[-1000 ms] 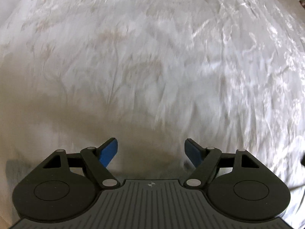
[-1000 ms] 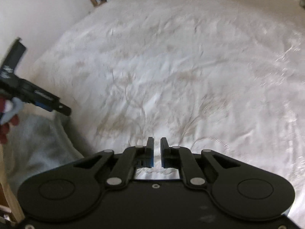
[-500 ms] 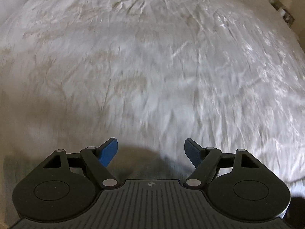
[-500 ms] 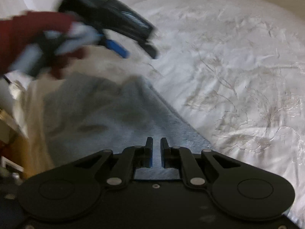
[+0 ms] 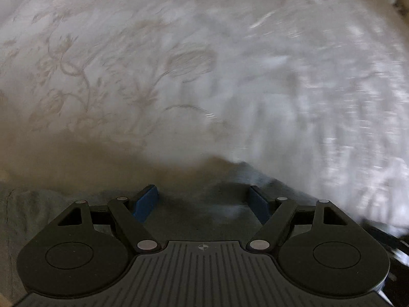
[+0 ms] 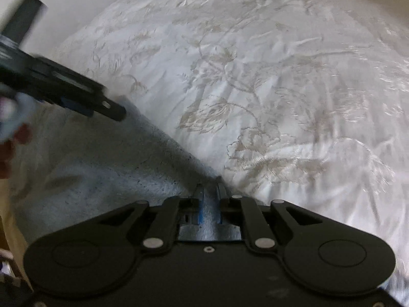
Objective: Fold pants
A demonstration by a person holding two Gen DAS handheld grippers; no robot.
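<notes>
White embroidered bedspread [image 5: 179,64] fills the left wrist view, and we see the grey pants [image 5: 199,215] only as a dim band along the bottom of the frame, lying directly under and between the blue pads of the left gripper [image 5: 203,200]. Its fingers stand wide apart with nothing pressed between them, and we judge the cloth sits below the tips, not yet touched, though blur makes contact hard to rule out. From the right wrist view we see the same bedspread [image 6: 255,89] stretching away to the right, while the pants [image 6: 102,163] spread to the left and toward the camera, their straight edge running diagonally from upper left down to the right gripper [image 6: 210,189]. Its fingers are nearly together and just opening, grey fabric showing in the narrow gap between them, yet we cannot tell whether the pads press on it. The left gripper [image 6: 64,89] hangs over the far end of that same edge, beside a person's hand [image 6: 15,128]. We judge each gripper sits at one end of the edge, the right one closer to the cloth.
</notes>
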